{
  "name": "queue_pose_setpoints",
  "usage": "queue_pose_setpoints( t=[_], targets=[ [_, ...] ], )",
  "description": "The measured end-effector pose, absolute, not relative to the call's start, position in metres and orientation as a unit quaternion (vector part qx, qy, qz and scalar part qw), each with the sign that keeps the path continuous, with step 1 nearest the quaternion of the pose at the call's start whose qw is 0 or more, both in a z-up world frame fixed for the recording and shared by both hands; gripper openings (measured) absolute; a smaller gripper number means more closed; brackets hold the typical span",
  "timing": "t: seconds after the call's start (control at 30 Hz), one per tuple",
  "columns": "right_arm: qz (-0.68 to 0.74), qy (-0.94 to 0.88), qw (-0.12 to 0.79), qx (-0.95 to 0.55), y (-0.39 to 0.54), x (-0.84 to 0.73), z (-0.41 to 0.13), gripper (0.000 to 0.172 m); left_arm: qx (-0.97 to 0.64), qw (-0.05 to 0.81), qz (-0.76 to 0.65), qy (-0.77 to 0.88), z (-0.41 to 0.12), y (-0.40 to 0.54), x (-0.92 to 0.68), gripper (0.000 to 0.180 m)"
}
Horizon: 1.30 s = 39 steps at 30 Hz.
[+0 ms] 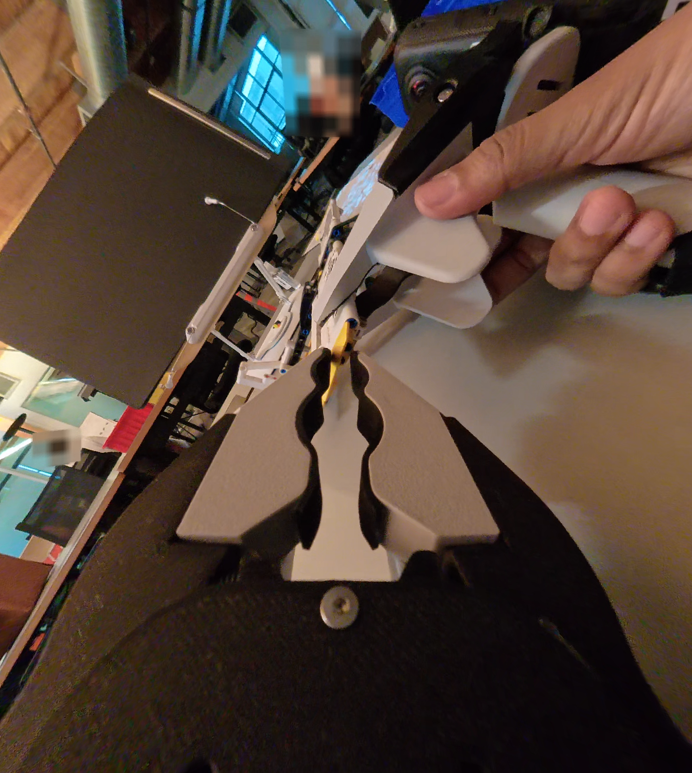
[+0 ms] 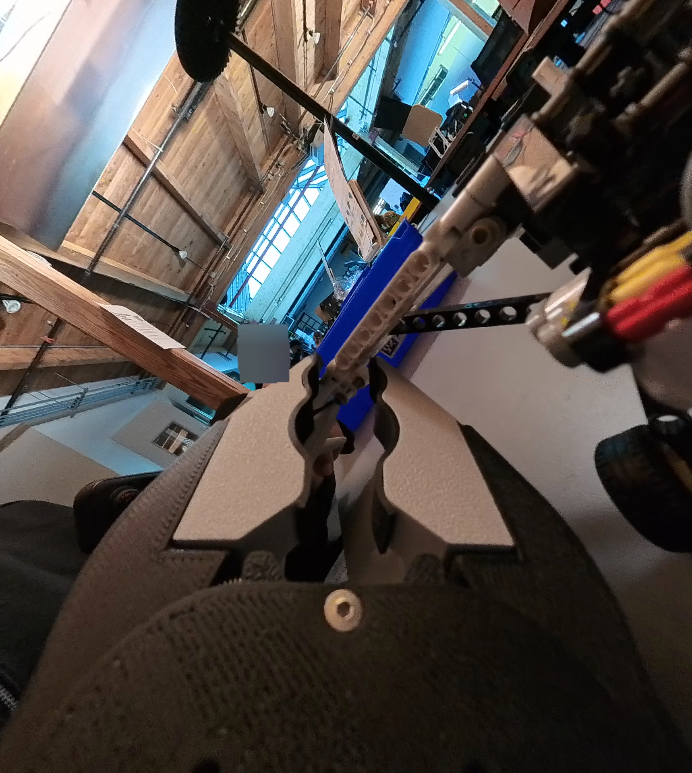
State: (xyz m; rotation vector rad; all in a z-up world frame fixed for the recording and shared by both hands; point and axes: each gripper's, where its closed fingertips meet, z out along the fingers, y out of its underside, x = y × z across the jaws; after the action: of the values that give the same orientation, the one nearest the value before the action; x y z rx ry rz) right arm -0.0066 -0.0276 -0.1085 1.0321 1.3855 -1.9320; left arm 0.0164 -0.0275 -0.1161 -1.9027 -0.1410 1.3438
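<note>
Between the left gripper's [image 1: 341, 368] nearly closed tips sits a thin yellow piece [image 1: 338, 364], pinched at the end of a white brick-built model [image 1: 327, 293] that hangs over the pale tabletop [image 1: 545, 460]. Just beyond, the right gripper [image 1: 432, 267] comes in from the opposite side, a hand [image 1: 587, 167] wrapped round its grey handle. From the right wrist view, that gripper's [image 2: 346, 376] fingers [image 2: 382, 382] are clamped on the end of a white holed beam [image 2: 386, 309], both pads pressing it. Off that beam a black holed beam [image 2: 461, 320] runs to a dark block of red and yellow parts [image 2: 637, 301], a black wheel [image 2: 654, 472] below. Behind stands a blue bin [image 2: 378, 288] on the surface's far edge.
</note>
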Motion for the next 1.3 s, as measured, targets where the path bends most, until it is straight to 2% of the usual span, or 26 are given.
queue_pose_setpoints(
  t=[0.07, 0.13, 0.17, 0.2, 0.27, 0.53, 0.63, 0.73, 0.83, 0.9, 0.97, 1.0, 1.17, 1.3],
  targets=[
    [-0.715, 0.508, 0.274, 0.395, -0.028, -0.009, -0.11, 0.042, -0.751, 0.395, 0.526, -0.056, -0.116, -0.027, 0.017, 0.005],
    [-0.709, 0.507, 0.286, 0.398, -0.032, -0.007, -0.112, 0.044, -0.754, 0.392, 0.524, -0.053, -0.118, -0.026, 0.018, 0.005],
    [-0.705, 0.509, 0.294, 0.397, -0.036, -0.005, -0.112, 0.043, -0.754, 0.388, 0.528, -0.05, -0.118, -0.026, 0.019, 0.004],
    [-0.702, 0.51, 0.302, 0.394, -0.039, -0.002, -0.112, 0.03, -0.753, 0.383, 0.533, -0.046, -0.118, -0.026, 0.019, 0.004],
    [-0.706, 0.506, 0.301, 0.394, -0.039, -0.002, -0.111, 0.025, -0.749, 0.376, 0.544, -0.042, -0.116, -0.025, 0.019, 0.003],
    [-0.716, 0.488, 0.297, 0.401, -0.034, -0.009, -0.105, 0.013, -0.742, 0.381, 0.55, -0.043, -0.112, -0.025, 0.024, 0.0],
    [-0.721, 0.501, 0.259, 0.403, -0.027, -0.019, -0.099, 0.012, -0.734, 0.406, 0.543, -0.056, -0.106, -0.03, 0.033, 0.0],
    [-0.714, 0.506, 0.266, 0.404, -0.032, -0.016, -0.102, 0.012, -0.731, 0.417, 0.532, -0.095, -0.107, -0.038, 0.025, 0.0],
    [-0.71, 0.507, 0.276, 0.404, -0.034, -0.016, -0.106, 0.014, -0.743, 0.474, 0.423, -0.209, -0.121, -0.041, 0.016, 0.0],
    [-0.711, 0.508, 0.273, 0.402, -0.034, -0.016, -0.105, 0.013, -0.711, 0.569, 0.272, -0.311, -0.12, -0.035, 0.018, 0.002],
    [-0.715, 0.502, 0.272, 0.403, -0.033, -0.018, -0.103, 0.013, -0.635, 0.66, 0.116, -0.385, -0.107, -0.032, 0.021, 0.025],
    [-0.717, 0.5, 0.272, 0.402, -0.032, -0.018, -0.101, 0.013, -0.601, 0.692, 0.05, -0.397, -0.1, -0.031, 0.025, 0.025],
    [-0.717, 0.502, 0.271, 0.402, -0.033, -0.018, -0.103, 0.014, -0.489, 0.721, -0.148, -0.467, -0.106, -0.026, 0.021, 0.004],
    [-0.722, 0.49, 0.276, 0.402, -0.031, -0.018, -0.102, 0.014, -0.399, 0.747, -0.254, -0.467, -0.102, -0.021, 0.013, 0.0]
  ],
)
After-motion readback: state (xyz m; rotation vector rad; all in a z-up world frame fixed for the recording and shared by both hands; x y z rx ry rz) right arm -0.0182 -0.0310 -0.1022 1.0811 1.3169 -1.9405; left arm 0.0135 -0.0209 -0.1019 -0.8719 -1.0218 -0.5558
